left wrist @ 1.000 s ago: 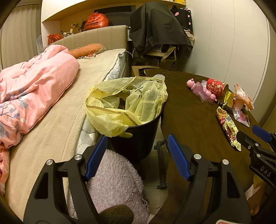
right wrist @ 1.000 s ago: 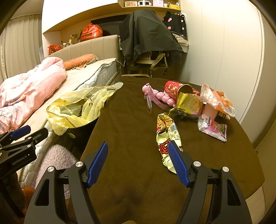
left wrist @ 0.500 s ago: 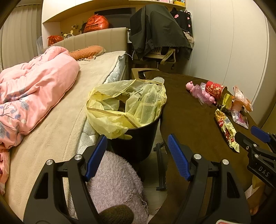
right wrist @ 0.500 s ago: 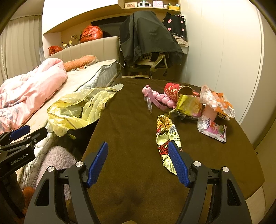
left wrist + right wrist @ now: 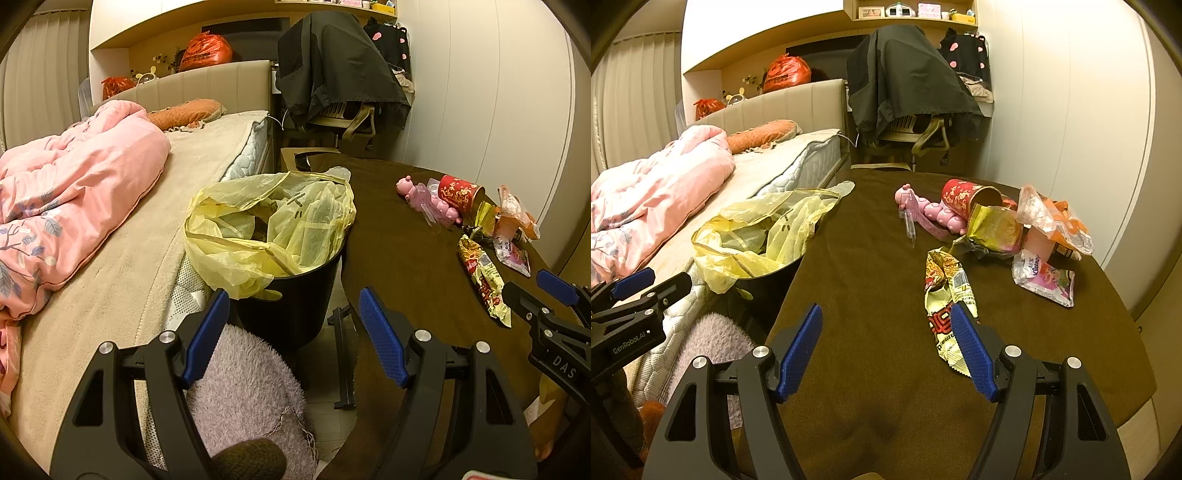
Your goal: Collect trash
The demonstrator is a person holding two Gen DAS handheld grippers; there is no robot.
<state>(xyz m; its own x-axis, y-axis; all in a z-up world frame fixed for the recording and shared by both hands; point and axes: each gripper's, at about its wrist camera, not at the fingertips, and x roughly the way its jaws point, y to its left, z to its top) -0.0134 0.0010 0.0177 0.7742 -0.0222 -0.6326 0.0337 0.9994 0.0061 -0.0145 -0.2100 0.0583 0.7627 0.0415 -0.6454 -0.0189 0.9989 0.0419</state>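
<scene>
Left wrist view: the left claw point(image 5: 291, 328) hangs wide and empty above a black bin point(image 5: 295, 295) lined with a yellow bag point(image 5: 269, 229), wedged between bed point(image 5: 122, 258) and brown bench point(image 5: 406, 251); litter lies at two o'clock.

Right wrist view: the right claw point(image 5: 886, 343) gapes wide, empty, over the bench point(image 5: 868, 295). A crumpled snack wrapper point(image 5: 945, 295) lies at one o'clock, its near end beside the right finger; red cup point(image 5: 964, 199), gold wrapper point(image 5: 995, 227) and tissue packet point(image 5: 1045, 280) lie beyond.

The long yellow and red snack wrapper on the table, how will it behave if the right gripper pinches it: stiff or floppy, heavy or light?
The snack wrapper lies flat and creased with its top torn open, so it is probably empty, very light and floppy. Pinched at one end, the rest would likely dangle. Its glossy film may slip between the open right gripper's pads, so a firm pinch seems wise.
</scene>
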